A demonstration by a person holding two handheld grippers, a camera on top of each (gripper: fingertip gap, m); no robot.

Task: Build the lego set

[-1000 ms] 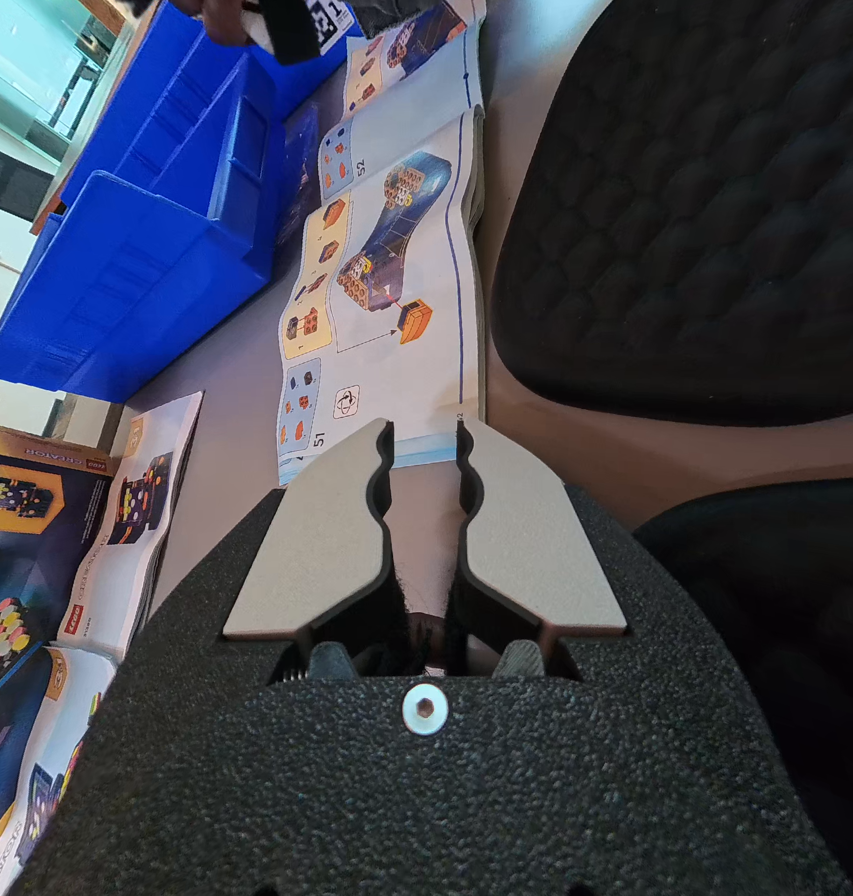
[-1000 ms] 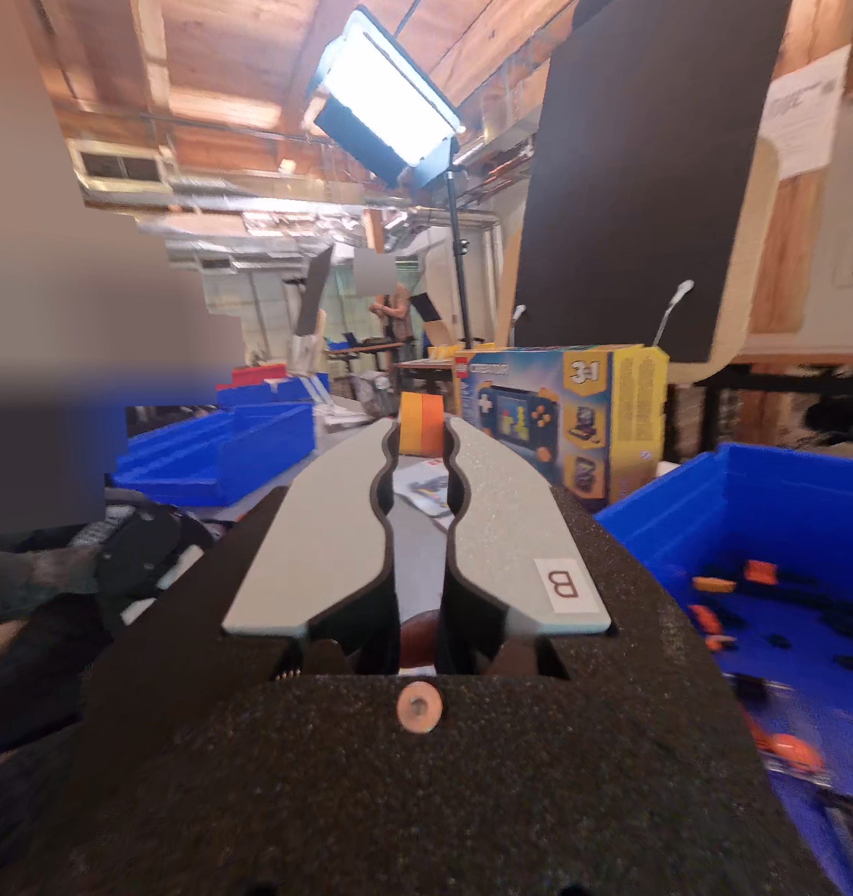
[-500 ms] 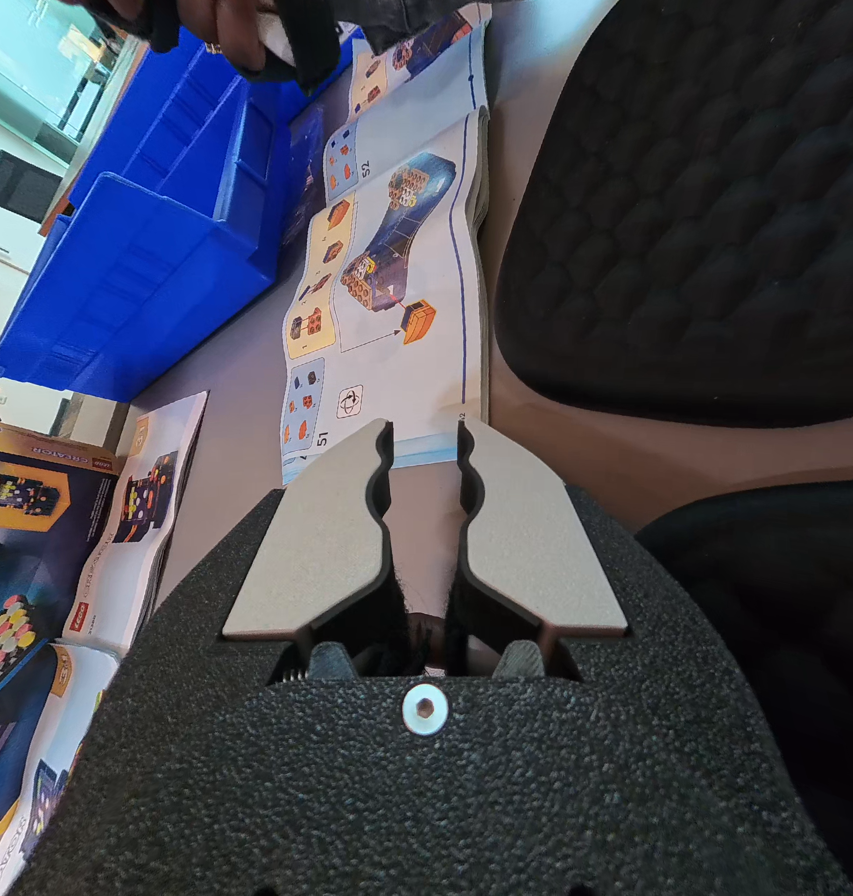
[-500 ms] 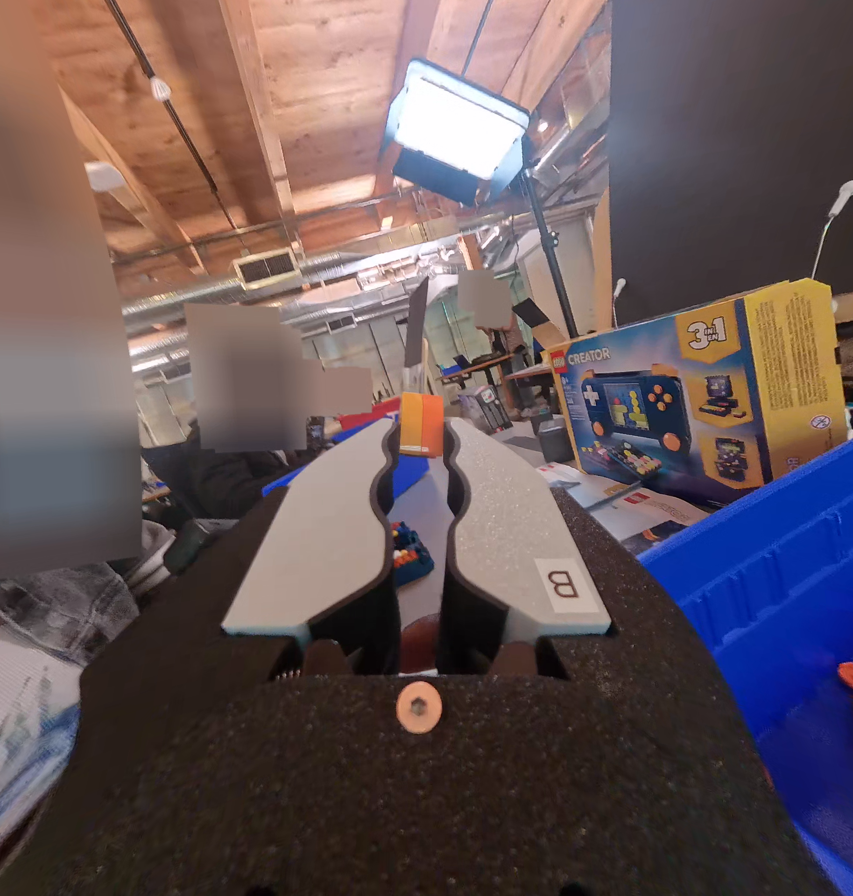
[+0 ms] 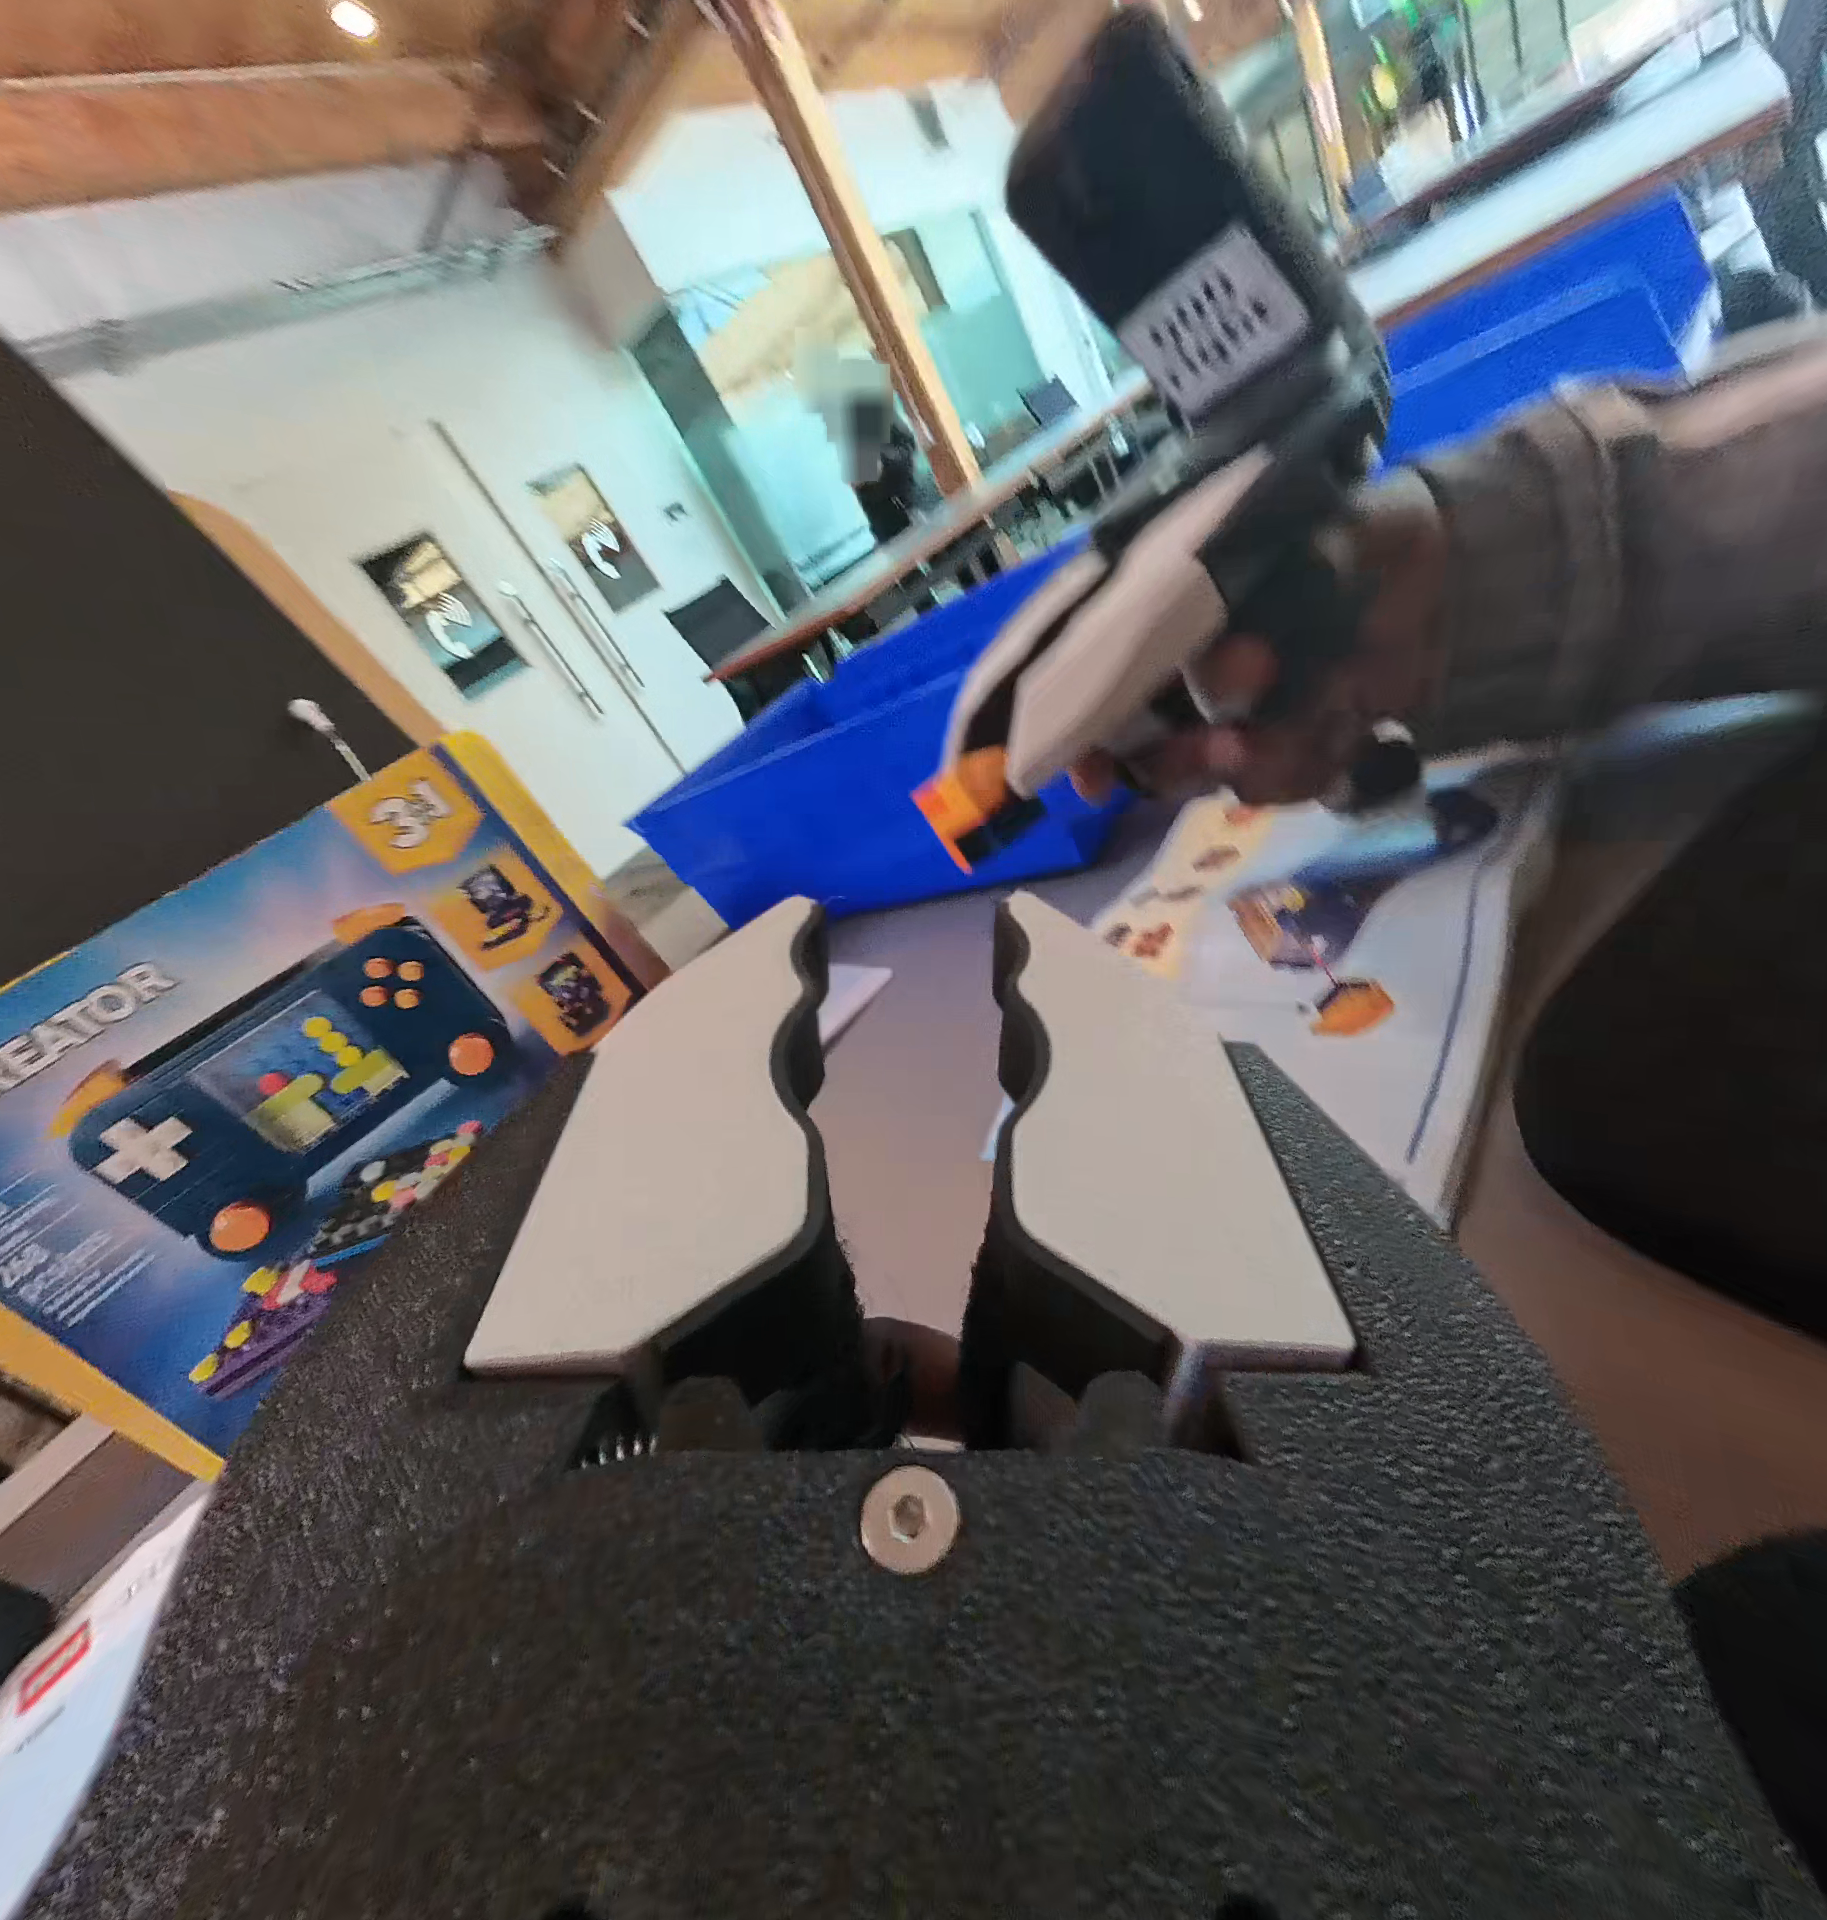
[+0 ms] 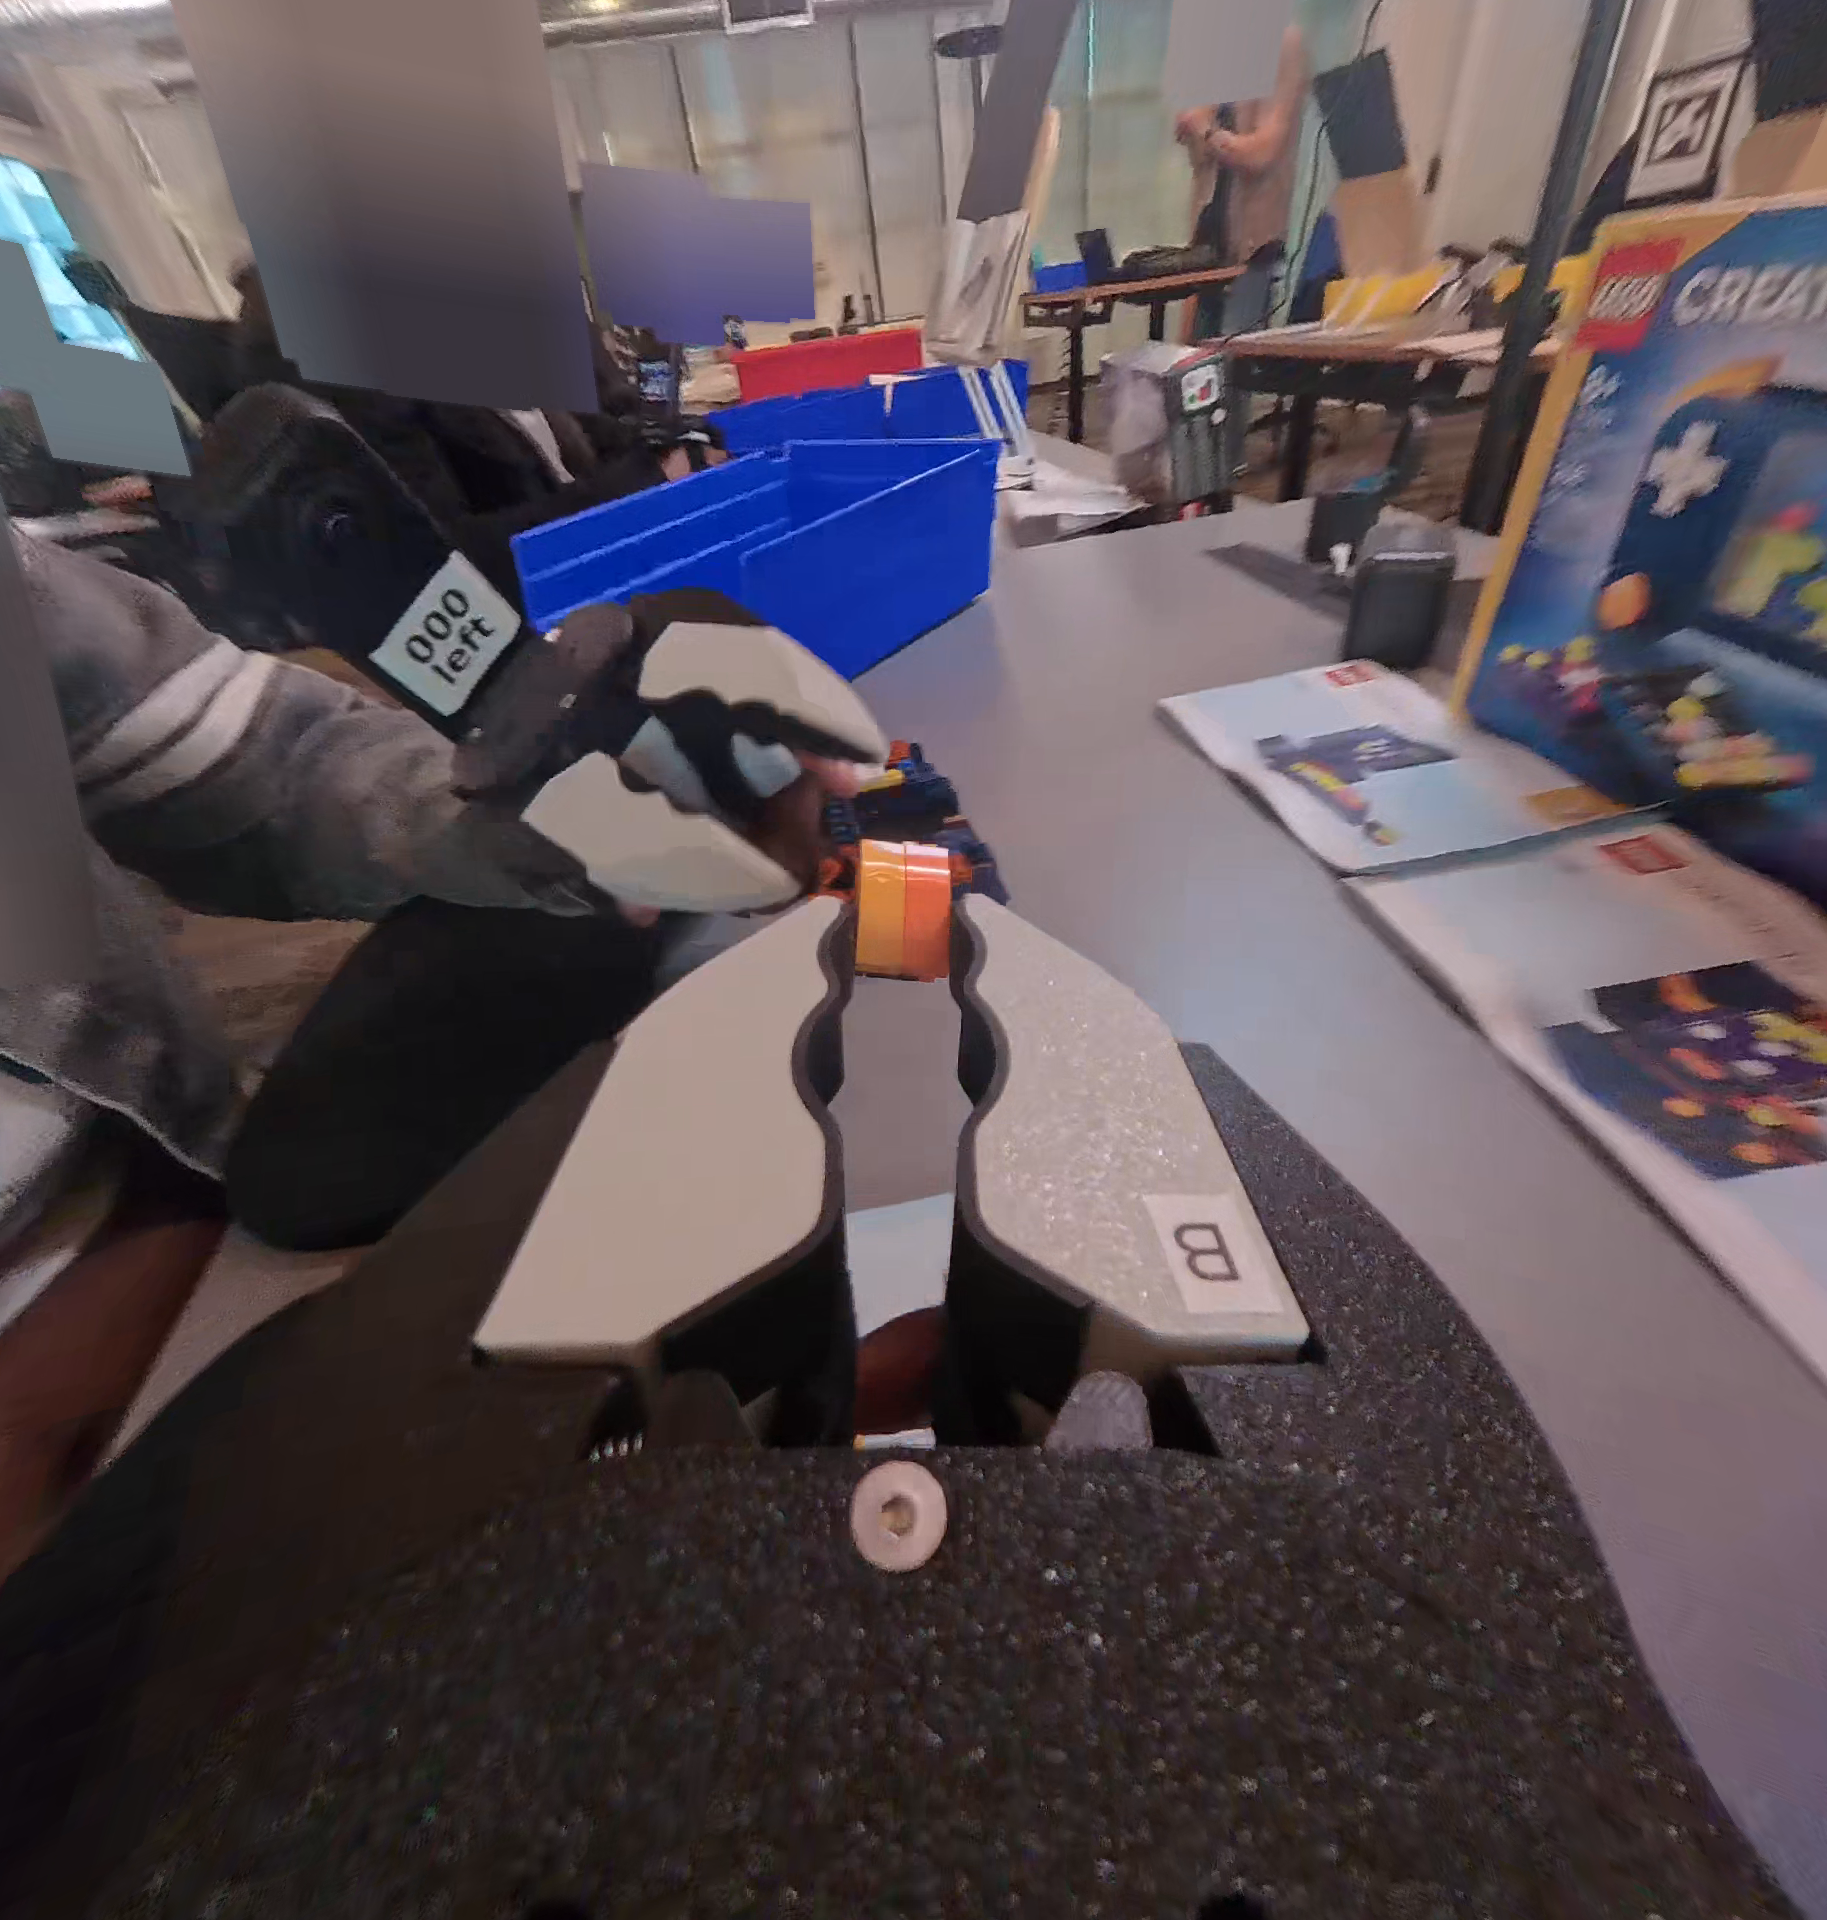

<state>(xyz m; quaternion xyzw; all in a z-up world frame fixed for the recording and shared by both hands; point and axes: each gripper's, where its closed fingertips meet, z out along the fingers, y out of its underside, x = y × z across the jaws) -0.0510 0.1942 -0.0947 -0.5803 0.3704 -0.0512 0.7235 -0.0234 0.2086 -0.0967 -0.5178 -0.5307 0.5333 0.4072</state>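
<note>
**Two grippers, one orange brick between them**

Two things sit at my fingertips, and only one is gripped. My right gripper [image 6: 901,925] pinches a small brick piece, yellow-orange on one half and orange on the other [image 6: 901,923], right at the tips, both pads pressing its sides. Held that far out, most of the piece stays exposed beyond the fingers, which I judge keeps it free to meet another part.

My left gripper [image 5: 904,925] has its jaws spread with only grey table [image 6: 1252,935] showing through the gap; nothing is in them. From the right wrist view it hovers just left of the brick, tips almost touching it, and a fingertip of the person's hand [image 6: 805,774] shows between its fingers.

Just beyond the brick lies a dark blue and orange brick assembly [image 6: 919,805], partly hidden by the brick and the left gripper, so I cannot tell its shape.

To the right of my right jaws, two instruction booklets [image 6: 1408,769] lie flat, with a printed toy box [image 6: 1698,540] standing behind them. Further ahead and left, blue bins [image 6: 867,540] stand on the table. Well beyond are benches and a standing person, blurred.
</note>
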